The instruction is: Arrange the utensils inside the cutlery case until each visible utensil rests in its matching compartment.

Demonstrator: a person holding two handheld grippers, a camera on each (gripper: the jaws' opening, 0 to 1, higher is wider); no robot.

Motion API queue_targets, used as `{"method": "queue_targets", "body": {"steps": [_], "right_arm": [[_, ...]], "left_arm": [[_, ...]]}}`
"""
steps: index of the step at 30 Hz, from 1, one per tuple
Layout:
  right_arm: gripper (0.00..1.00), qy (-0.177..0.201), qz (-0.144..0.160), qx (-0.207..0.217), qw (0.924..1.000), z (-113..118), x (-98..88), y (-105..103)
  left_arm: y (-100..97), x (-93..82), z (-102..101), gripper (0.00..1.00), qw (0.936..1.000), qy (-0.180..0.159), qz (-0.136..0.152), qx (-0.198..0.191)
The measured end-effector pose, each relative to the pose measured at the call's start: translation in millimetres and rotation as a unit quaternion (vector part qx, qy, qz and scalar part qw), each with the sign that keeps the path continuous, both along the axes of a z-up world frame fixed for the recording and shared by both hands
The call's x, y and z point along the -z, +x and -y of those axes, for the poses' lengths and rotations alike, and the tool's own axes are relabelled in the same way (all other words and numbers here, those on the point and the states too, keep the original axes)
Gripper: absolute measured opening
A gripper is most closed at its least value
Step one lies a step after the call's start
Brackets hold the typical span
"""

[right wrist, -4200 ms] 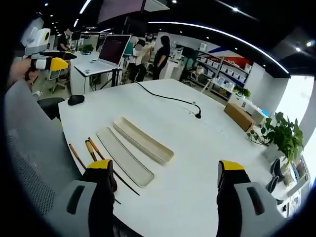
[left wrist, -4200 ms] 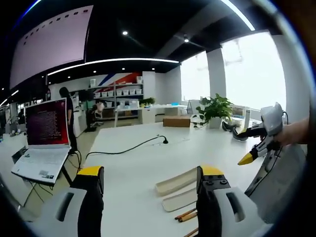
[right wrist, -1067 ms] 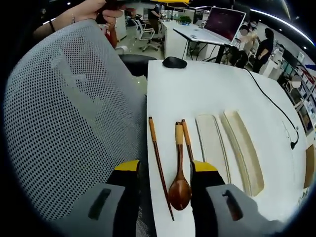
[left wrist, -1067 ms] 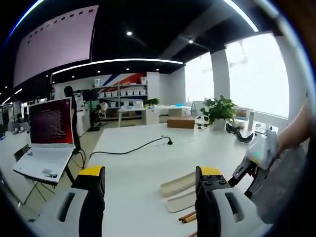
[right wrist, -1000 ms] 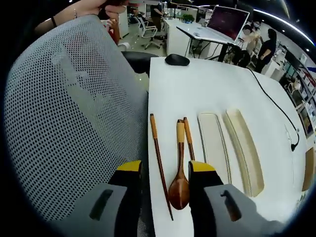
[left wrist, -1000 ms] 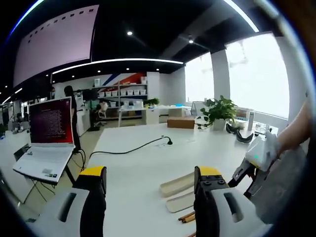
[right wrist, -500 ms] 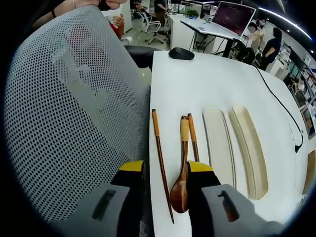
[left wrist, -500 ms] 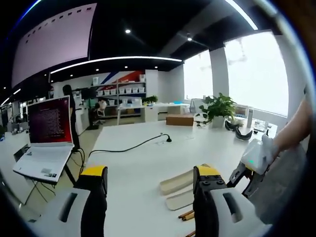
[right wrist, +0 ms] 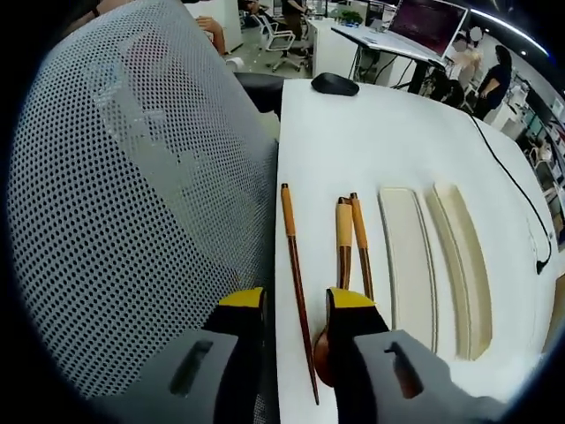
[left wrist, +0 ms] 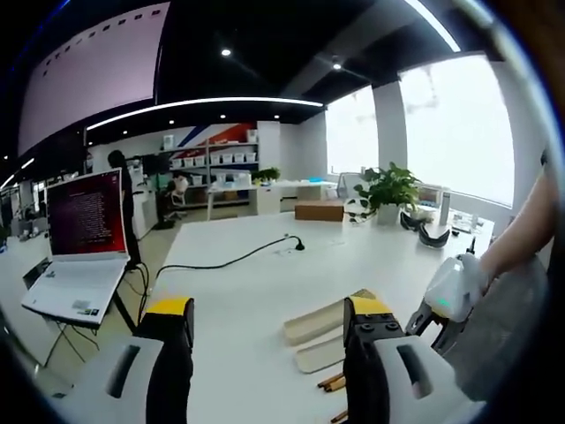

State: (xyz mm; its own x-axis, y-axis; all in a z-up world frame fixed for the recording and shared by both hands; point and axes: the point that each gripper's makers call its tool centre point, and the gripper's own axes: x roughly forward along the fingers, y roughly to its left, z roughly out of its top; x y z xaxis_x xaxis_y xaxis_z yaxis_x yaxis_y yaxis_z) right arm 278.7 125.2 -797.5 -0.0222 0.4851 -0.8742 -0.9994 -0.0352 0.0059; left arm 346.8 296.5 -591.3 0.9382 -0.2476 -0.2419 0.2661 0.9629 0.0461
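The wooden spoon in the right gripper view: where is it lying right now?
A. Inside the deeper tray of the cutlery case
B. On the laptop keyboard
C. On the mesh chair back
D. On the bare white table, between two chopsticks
D: the wooden spoon rests on the white table between two chopsticks, with the cutlery case beside them holding nothing.

Two-jaw left tool (left wrist: 263, 371): grey moulded bodies with an oval slot in each, black inner jaw faces, yellow caps on the tips. Same build on the right tool (right wrist: 296, 340) (grey shells, slotted, black jaws, yellow tips). Seen from the left gripper view, a pale grey-white rounded housing on the right tool (left wrist: 448, 299) with a small green light on its side and dark linkage beneath. Bare forearm (left wrist: 521, 231) behind it, no sleeve visible.
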Motion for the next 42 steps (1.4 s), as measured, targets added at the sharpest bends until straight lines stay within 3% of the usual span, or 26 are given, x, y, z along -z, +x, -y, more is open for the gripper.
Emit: {"method": "queue_targets", "body": {"steps": [7,34,42], "right_arm": [[0.2,-0.005,0.011,-0.013,0.9998,-1,5.7,2],[0.19,-0.034,-0.011,-0.018,0.9992,3,33.3,-1],[0.12,-0.036,0.002,-0.018,0.9992,1,33.4,7]], "left_arm": [[0.1,0.3,1,0.7,1.0,0.001,-0.001,0.001],[0.0,4.3,1,0.7,0.9999,0.009,-0.007,0.006],[0.2,2.6,-2,0.68,1.0,0.007,-0.003,0.001]]}}
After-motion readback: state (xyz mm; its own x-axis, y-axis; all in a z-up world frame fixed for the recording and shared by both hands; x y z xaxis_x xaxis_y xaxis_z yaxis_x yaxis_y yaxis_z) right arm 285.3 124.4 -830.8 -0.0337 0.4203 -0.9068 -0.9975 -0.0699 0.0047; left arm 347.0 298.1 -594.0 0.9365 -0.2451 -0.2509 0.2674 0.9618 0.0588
